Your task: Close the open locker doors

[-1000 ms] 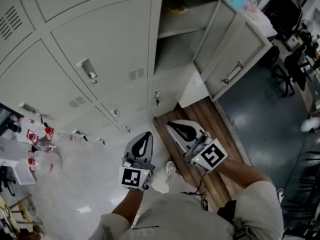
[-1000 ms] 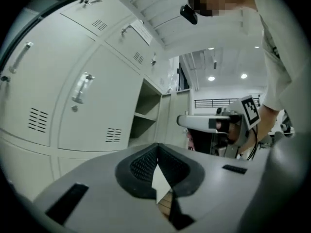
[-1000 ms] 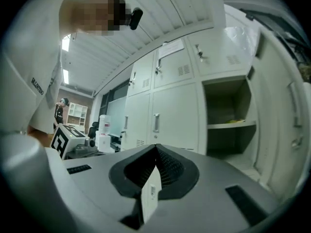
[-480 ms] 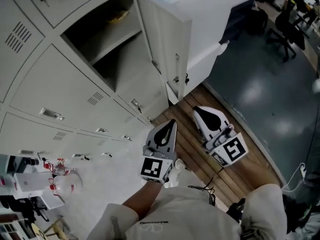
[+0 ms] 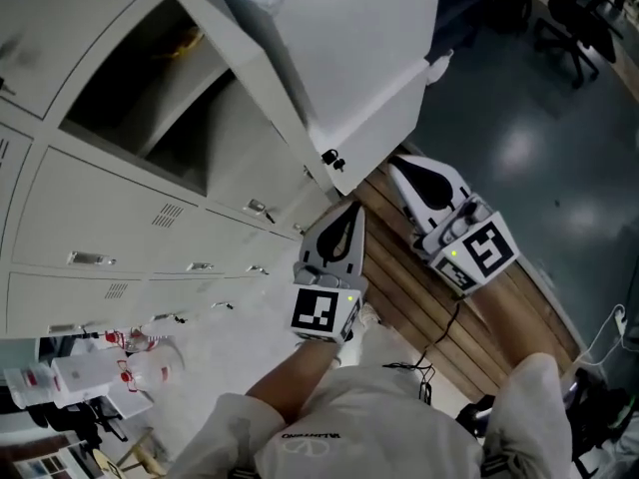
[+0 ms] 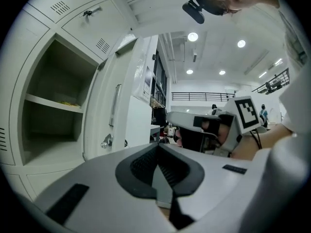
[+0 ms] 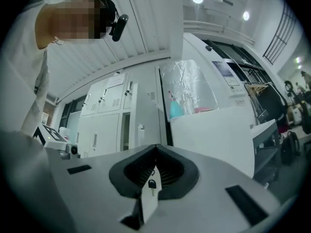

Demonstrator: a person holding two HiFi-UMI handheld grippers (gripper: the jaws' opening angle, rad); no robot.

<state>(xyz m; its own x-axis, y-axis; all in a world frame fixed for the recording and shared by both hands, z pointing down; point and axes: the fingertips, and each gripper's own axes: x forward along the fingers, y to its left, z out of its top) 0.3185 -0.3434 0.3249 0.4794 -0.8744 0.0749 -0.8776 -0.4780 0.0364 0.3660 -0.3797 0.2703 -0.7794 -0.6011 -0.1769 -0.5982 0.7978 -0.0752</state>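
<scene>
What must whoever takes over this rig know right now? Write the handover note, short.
Left gripper: shut, empty, touching nothing.
Right gripper: shut, empty, near the open door but not on it.
Grey metal locker door: swung wide open.
Open locker compartment: one shelf inside, something yellow on it.
Done: the neighbouring locker doors in the head view look shut.
Left: push this door closed, probably with a shut gripper against its outer face.
</scene>
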